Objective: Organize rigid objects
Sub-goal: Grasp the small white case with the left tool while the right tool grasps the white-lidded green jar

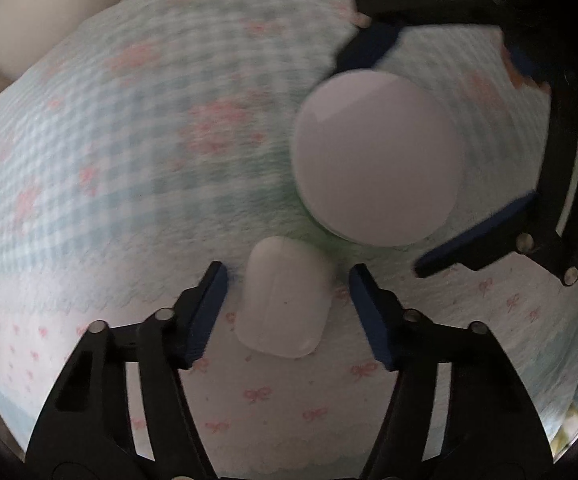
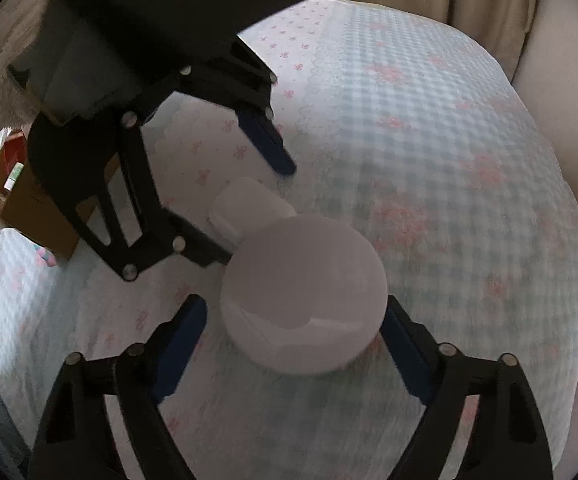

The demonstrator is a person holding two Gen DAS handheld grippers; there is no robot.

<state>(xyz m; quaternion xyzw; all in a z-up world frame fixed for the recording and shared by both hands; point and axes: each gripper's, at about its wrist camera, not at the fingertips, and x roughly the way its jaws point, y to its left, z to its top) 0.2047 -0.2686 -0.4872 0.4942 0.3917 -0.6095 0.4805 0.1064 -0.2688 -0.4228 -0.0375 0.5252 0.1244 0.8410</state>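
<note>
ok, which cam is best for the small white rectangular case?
Left wrist: the small white case lies whole between the left gripper fingers, untouched. Right wrist shows it partly hidden behind the round white container and the other gripper.

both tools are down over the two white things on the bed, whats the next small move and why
Probably close each tool a little more. The left tool straddles the small white case with gaps on both sides; the right tool brackets the round white container, and contact there is unclear. Neither looks gripped, so lifting now would likely leave them on the bedspread.
</note>
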